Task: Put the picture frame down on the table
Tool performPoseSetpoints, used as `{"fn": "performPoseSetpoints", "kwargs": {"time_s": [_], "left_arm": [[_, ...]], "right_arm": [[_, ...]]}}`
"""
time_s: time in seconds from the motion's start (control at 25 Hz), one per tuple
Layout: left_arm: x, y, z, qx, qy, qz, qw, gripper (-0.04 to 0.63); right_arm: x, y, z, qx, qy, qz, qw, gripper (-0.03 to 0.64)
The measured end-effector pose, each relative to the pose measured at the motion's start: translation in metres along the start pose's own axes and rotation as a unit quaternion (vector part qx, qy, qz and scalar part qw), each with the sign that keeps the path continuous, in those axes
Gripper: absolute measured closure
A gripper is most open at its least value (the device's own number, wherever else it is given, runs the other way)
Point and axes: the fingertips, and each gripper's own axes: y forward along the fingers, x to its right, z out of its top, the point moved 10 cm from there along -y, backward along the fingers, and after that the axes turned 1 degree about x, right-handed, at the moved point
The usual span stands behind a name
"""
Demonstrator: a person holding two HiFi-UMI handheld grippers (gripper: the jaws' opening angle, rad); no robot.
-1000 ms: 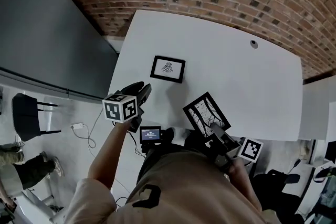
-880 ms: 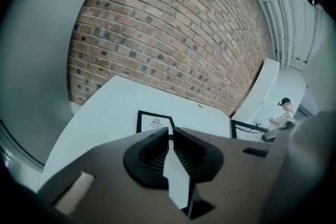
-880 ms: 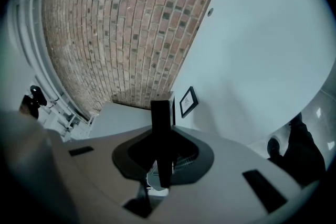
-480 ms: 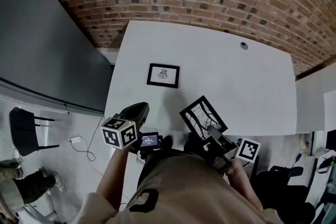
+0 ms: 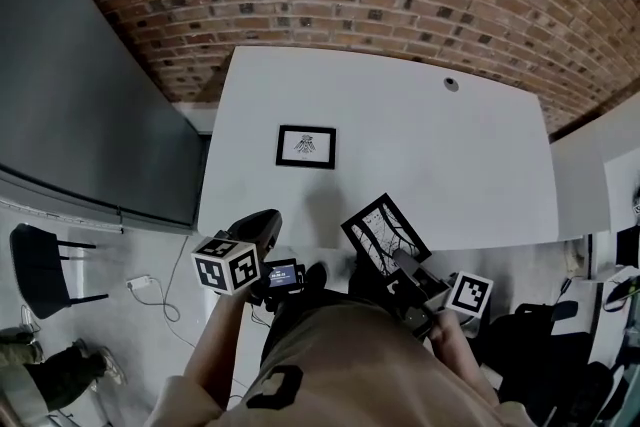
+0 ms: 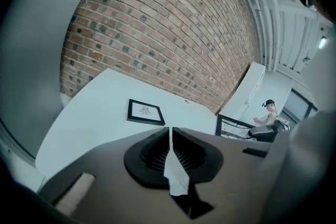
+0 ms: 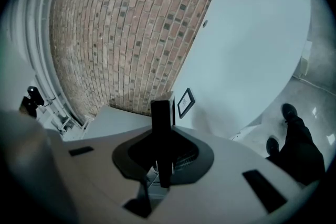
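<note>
No word, number or brand can be read anywhere. The marker cube (image 5: 228, 263) of the left tool (image 5: 266, 218) and the twin cube (image 5: 470, 295) of the right tool (image 5: 402, 261) carry black-and-white square patterns (codes, not letters), and the small lit screen (image 5: 285, 275) by the person's chest shows lines too small to make out. The picture frame (image 5: 385, 233) in the right tool and the second frame (image 5: 306, 146) flat on the tabletop (image 5: 450, 155) hold line drawings only, and the dark emblem (image 5: 276, 383) on the person's top is a shape, not a word.

Black picture frame (image 5: 385, 235), tilted aloft over table (image 5: 430, 140) edge
</note>
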Motion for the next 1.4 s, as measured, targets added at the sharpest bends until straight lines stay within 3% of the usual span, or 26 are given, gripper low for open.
{"fn": "performPoseSetpoints", "kwargs": {"time_s": [0.36,1.0,1.2,1.4], "left_arm": [[-0.001,-0.001,-0.017,-0.037,0.025,-0.018,0.9988,0.577],[0.031,0.002,-0.021,-0.042,0.048,-0.028,0.9976,0.577],[0.049,0.003,-0.026,-0.028,0.007,-0.050,0.9983,0.577],[0.067,0.006,-0.039,-0.033,0.002,-0.044,0.9985,0.577]], "right_arm": [[-0.005,-0.007,-0.018,0.012,-0.006,-0.012,1.000,0.589],[0.004,-0.036,-0.022,0.047,0.007,0.012,0.999,0.589],[0.010,-0.046,-0.019,0.044,0.008,0.024,0.999,0.589],[0.017,-0.062,-0.013,0.045,0.017,0.034,0.998,0.589]]}}
